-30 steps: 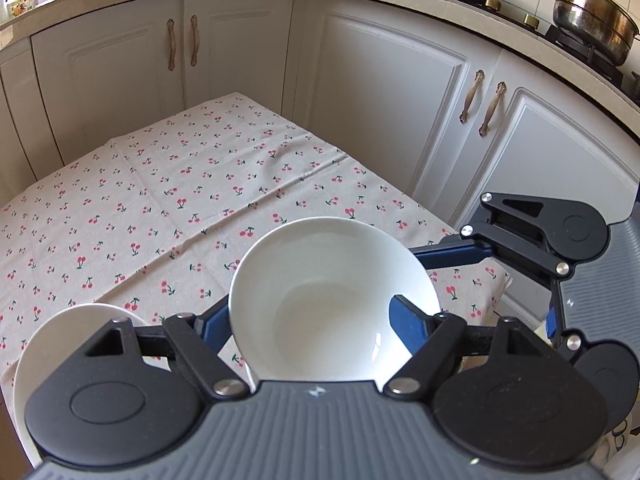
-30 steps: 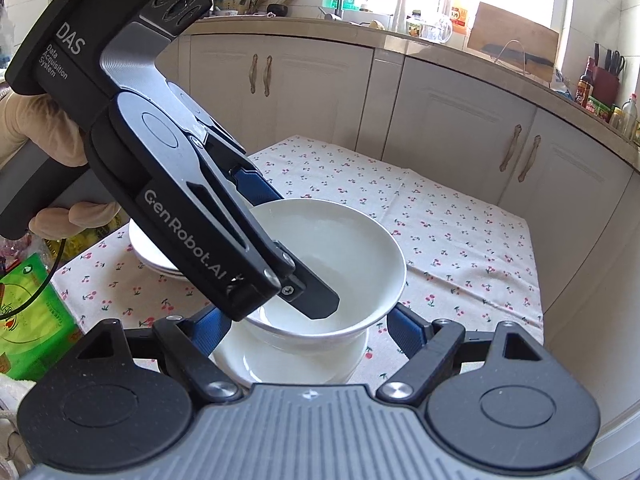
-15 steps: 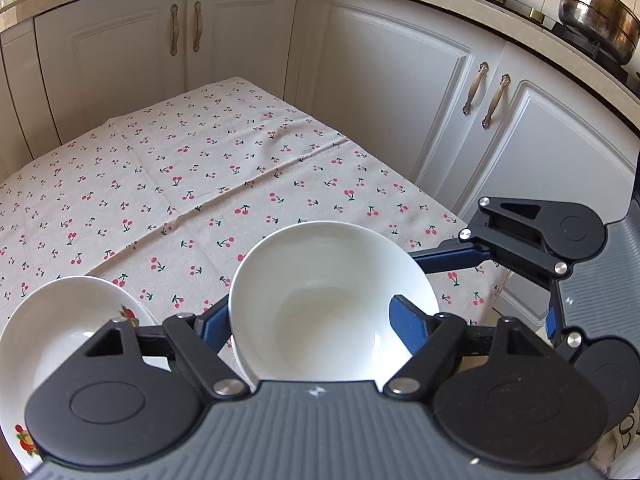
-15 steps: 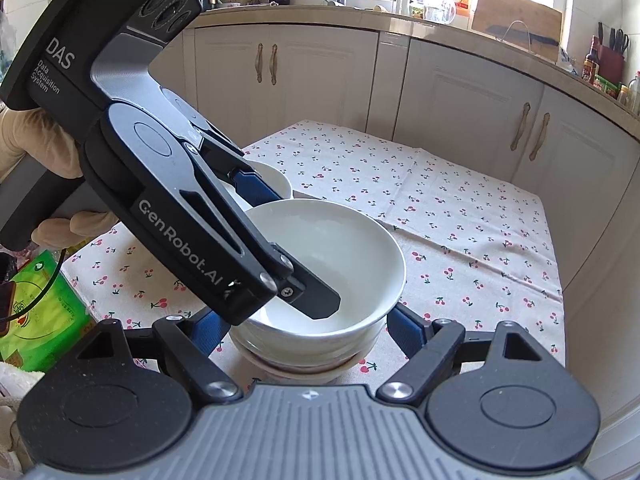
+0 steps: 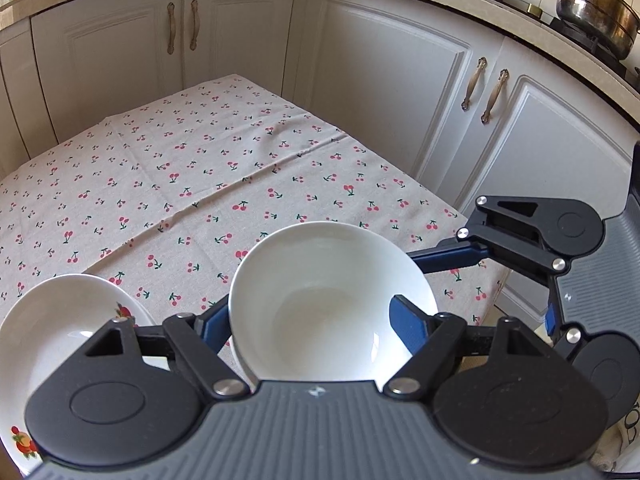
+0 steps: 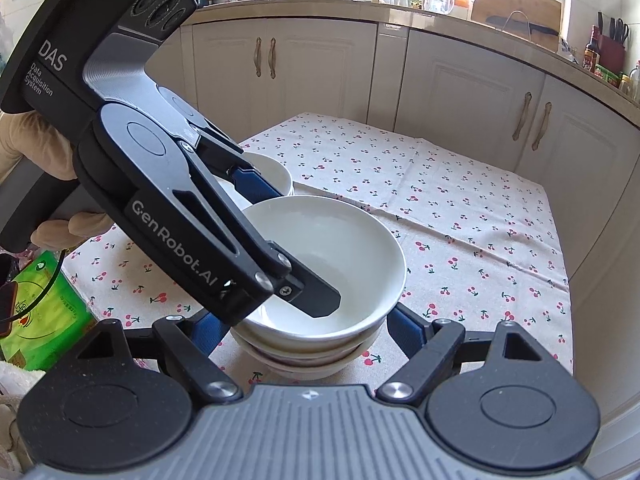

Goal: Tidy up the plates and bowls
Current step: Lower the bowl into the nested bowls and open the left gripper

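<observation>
My left claw [image 6: 276, 248] is matte black with blue finger pads [image 6: 250, 184], silver screws, a ribbed grey body and white "GenRobot.AI" and "DAS" lettering. At nine o'clock, my hand [image 6: 24, 152] wears a beige glove.

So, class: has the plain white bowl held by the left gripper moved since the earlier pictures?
Yes. The plain white bowl sank onto the bowl stack, the cherry-print tablecloth staying fixed.

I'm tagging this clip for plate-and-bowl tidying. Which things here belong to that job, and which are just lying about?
Job:
white bowl, gripped by the left gripper
bowl stack beneath it
fruit-patterned plate
right gripper, open around the stack

Lying about:
steel pot
green packet
cherry tablecloth
</observation>
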`<state>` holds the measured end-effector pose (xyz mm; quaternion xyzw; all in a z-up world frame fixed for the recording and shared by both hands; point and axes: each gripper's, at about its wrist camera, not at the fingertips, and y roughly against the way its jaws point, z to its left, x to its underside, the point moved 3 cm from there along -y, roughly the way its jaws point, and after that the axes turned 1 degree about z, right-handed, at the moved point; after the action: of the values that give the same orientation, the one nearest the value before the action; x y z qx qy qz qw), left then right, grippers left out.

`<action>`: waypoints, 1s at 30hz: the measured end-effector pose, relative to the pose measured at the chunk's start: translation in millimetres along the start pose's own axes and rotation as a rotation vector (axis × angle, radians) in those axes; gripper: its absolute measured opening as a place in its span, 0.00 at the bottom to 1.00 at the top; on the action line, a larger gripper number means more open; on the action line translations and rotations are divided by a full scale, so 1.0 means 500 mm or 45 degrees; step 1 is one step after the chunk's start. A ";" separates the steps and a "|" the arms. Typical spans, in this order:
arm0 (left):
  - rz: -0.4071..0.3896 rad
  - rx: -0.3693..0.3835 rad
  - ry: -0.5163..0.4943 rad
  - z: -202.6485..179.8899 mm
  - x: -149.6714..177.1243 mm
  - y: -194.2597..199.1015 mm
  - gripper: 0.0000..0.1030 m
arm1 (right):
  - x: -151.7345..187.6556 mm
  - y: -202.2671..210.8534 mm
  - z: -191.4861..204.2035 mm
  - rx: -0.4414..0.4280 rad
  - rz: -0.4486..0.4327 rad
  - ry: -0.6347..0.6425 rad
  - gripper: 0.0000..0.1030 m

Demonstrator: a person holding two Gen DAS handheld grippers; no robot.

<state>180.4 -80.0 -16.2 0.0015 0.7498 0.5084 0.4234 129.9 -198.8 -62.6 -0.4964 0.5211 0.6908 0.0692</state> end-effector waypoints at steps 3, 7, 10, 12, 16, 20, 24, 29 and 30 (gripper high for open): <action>-0.005 0.001 -0.006 0.000 0.000 0.000 0.80 | 0.000 -0.001 0.001 0.003 0.001 0.003 0.85; -0.011 -0.021 -0.019 0.002 0.000 -0.001 0.83 | 0.002 -0.003 -0.001 -0.020 0.008 -0.011 0.86; -0.032 -0.016 -0.006 0.011 0.001 0.005 0.83 | 0.002 0.004 0.005 -0.007 -0.022 0.018 0.95; -0.059 -0.024 0.002 0.018 0.000 0.015 0.84 | 0.001 0.015 0.009 -0.016 -0.056 0.038 1.00; -0.123 -0.007 0.040 0.032 0.009 0.040 0.87 | 0.005 0.023 0.009 -0.009 -0.072 0.052 1.00; -0.192 0.001 0.056 0.040 0.037 0.065 0.91 | 0.019 0.017 0.003 -0.006 -0.051 0.035 1.00; -0.253 -0.037 0.025 0.038 0.077 0.083 0.93 | 0.031 0.008 0.001 0.007 -0.030 0.019 1.00; -0.273 -0.059 -0.032 0.021 0.123 0.090 0.96 | 0.046 -0.001 0.003 0.015 0.001 0.024 1.00; -0.265 -0.059 -0.035 0.020 0.131 0.087 0.98 | 0.049 -0.002 0.003 0.017 0.007 0.026 1.00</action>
<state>125.8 -23.1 -25.8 -0.0792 0.7281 0.4790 0.4839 117.2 -207.3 -81.9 -0.5014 0.5279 0.6824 0.0652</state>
